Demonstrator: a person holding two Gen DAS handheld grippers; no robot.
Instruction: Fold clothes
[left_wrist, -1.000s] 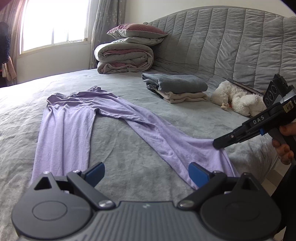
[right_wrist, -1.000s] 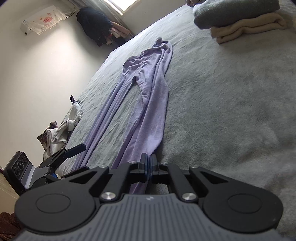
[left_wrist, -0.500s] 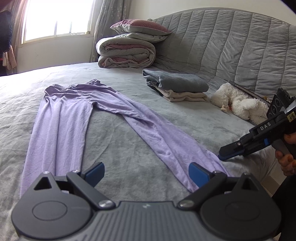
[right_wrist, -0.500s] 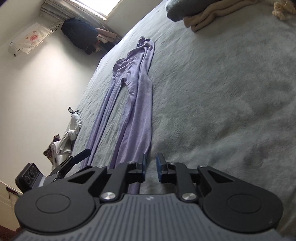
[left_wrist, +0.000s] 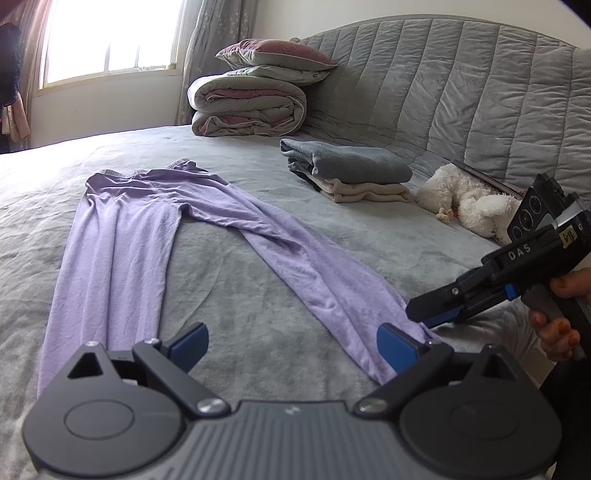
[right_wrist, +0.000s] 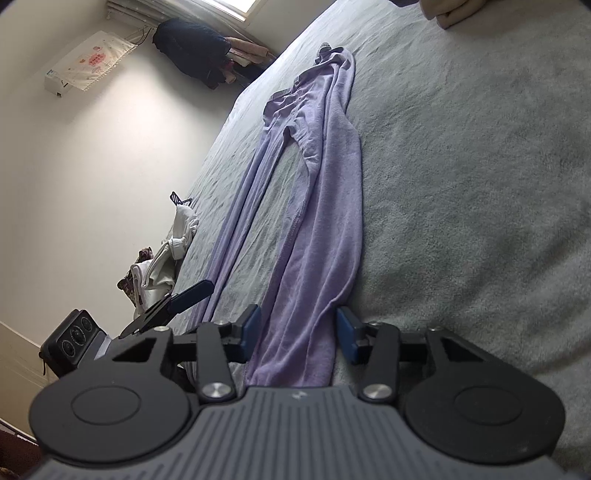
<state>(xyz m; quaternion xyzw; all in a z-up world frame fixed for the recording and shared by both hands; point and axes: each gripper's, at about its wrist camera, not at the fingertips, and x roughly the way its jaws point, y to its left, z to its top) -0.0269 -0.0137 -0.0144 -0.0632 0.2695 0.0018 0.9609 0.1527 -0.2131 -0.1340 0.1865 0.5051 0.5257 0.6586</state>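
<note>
Lilac trousers (left_wrist: 122, 236) lie spread flat on the grey bed cover (left_wrist: 258, 314), waistband far, legs splayed toward me. My left gripper (left_wrist: 291, 347) hovers open over the bare cover between the two leg ends, its right pad (left_wrist: 395, 350) near the right leg's hem. In the right wrist view the same right leg (right_wrist: 321, 221) runs away from me. Its hem lies between the parted jaws of my right gripper (right_wrist: 299, 328), and the pads do not press on it. From the left wrist view, the right gripper (left_wrist: 424, 314) points at that hem, low over the bed.
A folded grey and beige stack (left_wrist: 351, 166) and a white plush toy (left_wrist: 469, 203) lie by the padded headboard (left_wrist: 461, 92). A rolled duvet with pillows (left_wrist: 247, 103) sits at the back. White clothes (right_wrist: 166, 266) lie at the bed's edge. A hand (left_wrist: 557, 325) grips the right gripper's handle.
My right gripper was shut on the right leg's hem and has let it go; its jaws now stand apart around the cloth. The left gripper has stayed where it was.
</note>
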